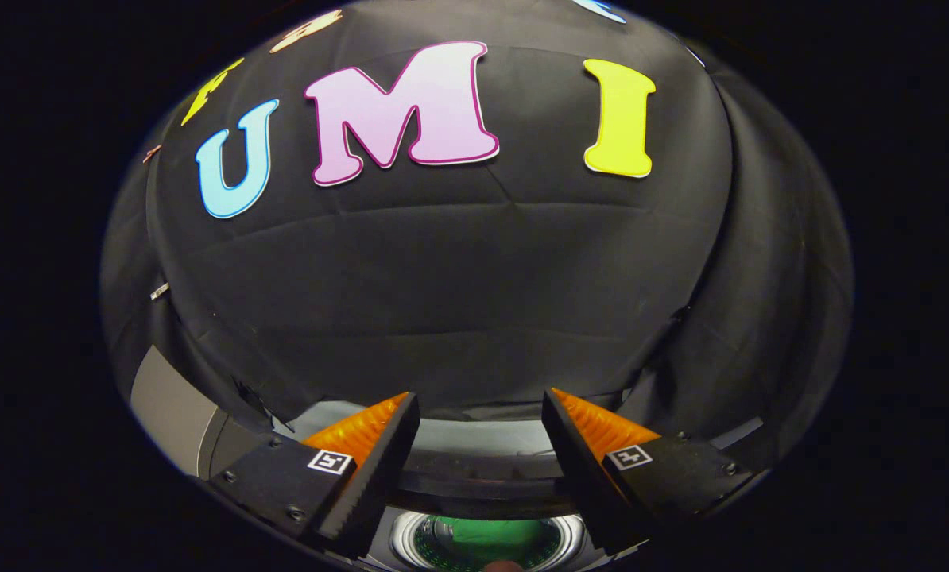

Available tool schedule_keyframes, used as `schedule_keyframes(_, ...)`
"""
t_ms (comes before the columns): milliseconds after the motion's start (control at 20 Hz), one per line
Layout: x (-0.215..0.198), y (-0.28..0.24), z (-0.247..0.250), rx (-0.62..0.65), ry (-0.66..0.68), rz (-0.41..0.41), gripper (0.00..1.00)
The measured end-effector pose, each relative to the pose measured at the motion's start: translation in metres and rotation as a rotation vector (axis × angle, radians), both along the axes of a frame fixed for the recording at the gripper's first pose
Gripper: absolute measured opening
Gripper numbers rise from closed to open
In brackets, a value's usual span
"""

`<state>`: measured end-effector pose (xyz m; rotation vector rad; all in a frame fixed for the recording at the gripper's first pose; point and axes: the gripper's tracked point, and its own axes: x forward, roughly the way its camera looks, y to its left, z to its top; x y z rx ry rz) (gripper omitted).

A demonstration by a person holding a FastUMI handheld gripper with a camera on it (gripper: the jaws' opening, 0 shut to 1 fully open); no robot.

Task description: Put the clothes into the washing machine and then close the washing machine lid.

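Note:
My gripper (pixel 481 409) is open, its two fingers spread wide with nothing between them. Below and between the fingers lies the washing machine (pixel 474 485), seen from above: a dark top rim and a round drum opening with a shiny metal ring (pixel 411 540). Inside the drum lies a green piece of clothing (pixel 486 531). I cannot see the machine's lid clearly. The gripper hangs above the back part of the machine's top, apart from it.
The booth's black cloth wall (pixel 459 278) rises just beyond the machine and fills the space ahead. A grey panel (pixel 168 405) stands to the left of the machine. Black cloth also hangs on the right side (pixel 768 318).

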<state>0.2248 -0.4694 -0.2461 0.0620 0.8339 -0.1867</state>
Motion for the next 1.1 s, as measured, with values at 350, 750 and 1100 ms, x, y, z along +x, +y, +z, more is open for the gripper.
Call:
schedule_keyframes(350,-0.022,0.005,0.005,0.007,0.025,0.012,1.0)
schedule_keyframes(750,-0.05,0.012,0.01,0.003,0.023,0.018,1.0)
schedule_keyframes(1100,-0.072,0.016,0.012,-0.012,0.008,0.015,1.0)
